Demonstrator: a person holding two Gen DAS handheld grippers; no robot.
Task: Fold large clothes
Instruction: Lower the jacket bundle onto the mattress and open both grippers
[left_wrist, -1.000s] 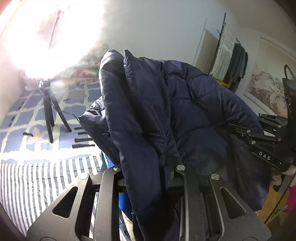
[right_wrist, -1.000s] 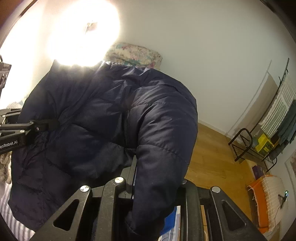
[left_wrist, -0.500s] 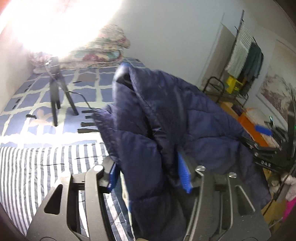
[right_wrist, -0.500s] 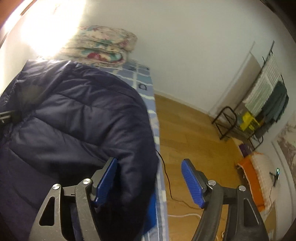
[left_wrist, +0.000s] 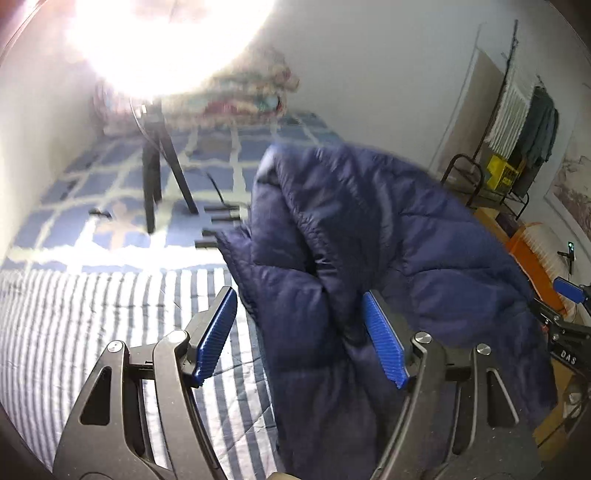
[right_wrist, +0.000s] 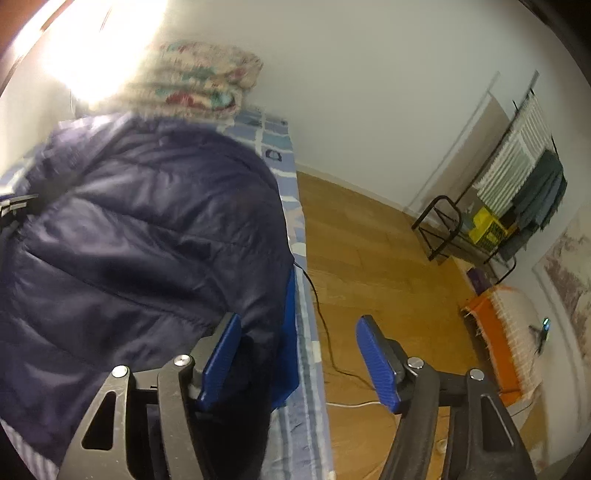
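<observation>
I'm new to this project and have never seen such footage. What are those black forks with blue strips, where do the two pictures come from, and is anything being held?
No robot arm here: a person carries two hand-held grippers, each with a fisheye camera looking along its fingers. One picture comes from the left gripper, the other from the right gripper. The blue strips are the finger pads. A dark blue padded jacket lies on the bed, near a black tripod and folded quilts. Both grippers' jaws have just been opening; fabric sits between them, but neither is gripping it.
</observation>
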